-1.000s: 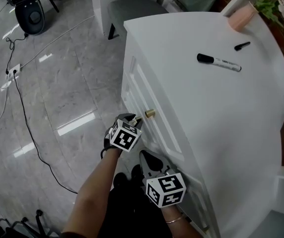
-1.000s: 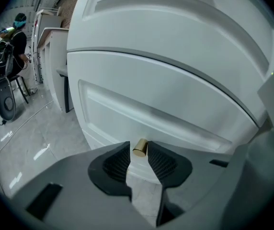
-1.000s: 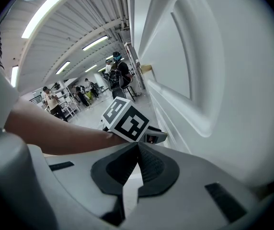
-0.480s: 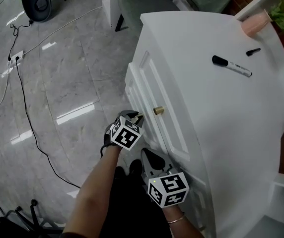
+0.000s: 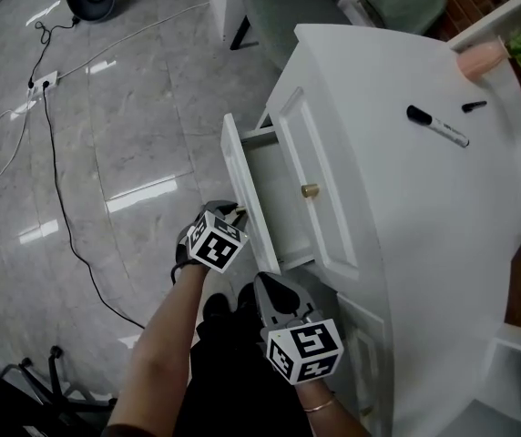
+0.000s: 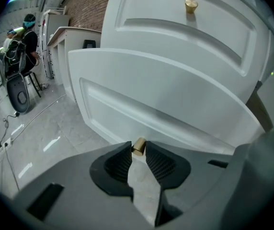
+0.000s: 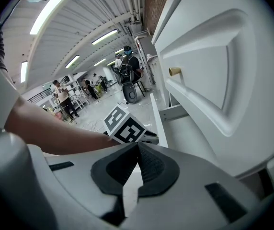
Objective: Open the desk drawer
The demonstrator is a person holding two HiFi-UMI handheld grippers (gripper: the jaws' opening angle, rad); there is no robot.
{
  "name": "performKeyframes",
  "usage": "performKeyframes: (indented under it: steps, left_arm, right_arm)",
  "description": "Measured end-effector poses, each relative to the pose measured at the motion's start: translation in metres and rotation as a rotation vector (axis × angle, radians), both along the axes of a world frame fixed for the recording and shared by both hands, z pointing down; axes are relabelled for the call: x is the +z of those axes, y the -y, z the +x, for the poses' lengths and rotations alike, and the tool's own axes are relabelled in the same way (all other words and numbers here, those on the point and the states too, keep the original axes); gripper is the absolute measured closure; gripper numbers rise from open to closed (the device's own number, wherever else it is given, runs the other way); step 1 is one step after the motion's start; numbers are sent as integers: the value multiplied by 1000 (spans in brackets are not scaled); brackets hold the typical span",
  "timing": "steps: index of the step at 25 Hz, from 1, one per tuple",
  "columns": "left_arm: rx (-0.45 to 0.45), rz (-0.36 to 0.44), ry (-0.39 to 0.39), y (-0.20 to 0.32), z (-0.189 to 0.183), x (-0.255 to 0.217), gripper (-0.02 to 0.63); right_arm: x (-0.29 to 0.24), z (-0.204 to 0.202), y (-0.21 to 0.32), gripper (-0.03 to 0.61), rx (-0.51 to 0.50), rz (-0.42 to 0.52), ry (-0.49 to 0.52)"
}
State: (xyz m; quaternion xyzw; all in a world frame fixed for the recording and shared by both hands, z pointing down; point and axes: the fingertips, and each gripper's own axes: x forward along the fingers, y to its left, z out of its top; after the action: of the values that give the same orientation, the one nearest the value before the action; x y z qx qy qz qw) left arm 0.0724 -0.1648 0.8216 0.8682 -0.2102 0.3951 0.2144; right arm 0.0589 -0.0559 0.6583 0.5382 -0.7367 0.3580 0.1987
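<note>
**Item: desk drawer** (image 5: 242,189) (image 6: 165,104). White, panelled front. It is the second one down in the white desk and stands out from the desk's face toward the floor, its bare white inside open to view from above.

**Drawer knob** (image 6: 138,146). Small, brass-coloured, set on the open drawer's front and pinched between the jaws of the left gripper.

**Left gripper** (image 5: 238,213) (image 6: 138,152). At the drawer front, pointing down toward it. Its jaws have just been closing, with the knob between them, and their ribbed pads press on it from both sides.

**Right gripper** (image 5: 265,288) (image 7: 137,150). Held nearer the person's body, beside the desk and apart from the drawer. Jaws pressed together with nothing between them.

**Top drawer** (image 5: 320,180) (image 6: 189,37). Directly above the open one and closed, with its own brass knob (image 5: 310,190) (image 6: 190,5) (image 7: 175,71) untouched.

**Surface** (image 5: 379,217). The white desktop. It carries a black-and-white marker (image 5: 437,126) with its black cap (image 5: 472,106) lying just beside it, and a pink pot (image 5: 481,59) at the far edge.

**Surroundings.** Grey polished tile floor (image 5: 133,116), a black cable (image 5: 69,235) trailing across it, and a grey-green chair (image 5: 297,12) beyond the desk. People stand far off in the gripper views.
</note>
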Motion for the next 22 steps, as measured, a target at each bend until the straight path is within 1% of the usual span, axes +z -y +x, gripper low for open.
performKeyframes:
  steps: [5, 11, 22]
  left_arm:
    - [-20, -11, 19, -4, -27, 1, 523]
    - [-56, -22, 22, -7, -54, 1, 523]
    - [-89, -30, 26, -12, -85, 1, 523]
  right_arm:
    - [2, -8, -5, 574, -19, -29, -16]
    - [2, -14, -3, 574, -43, -52, -31]
    - [-1, -21, 0, 574, -65, -67, -35]
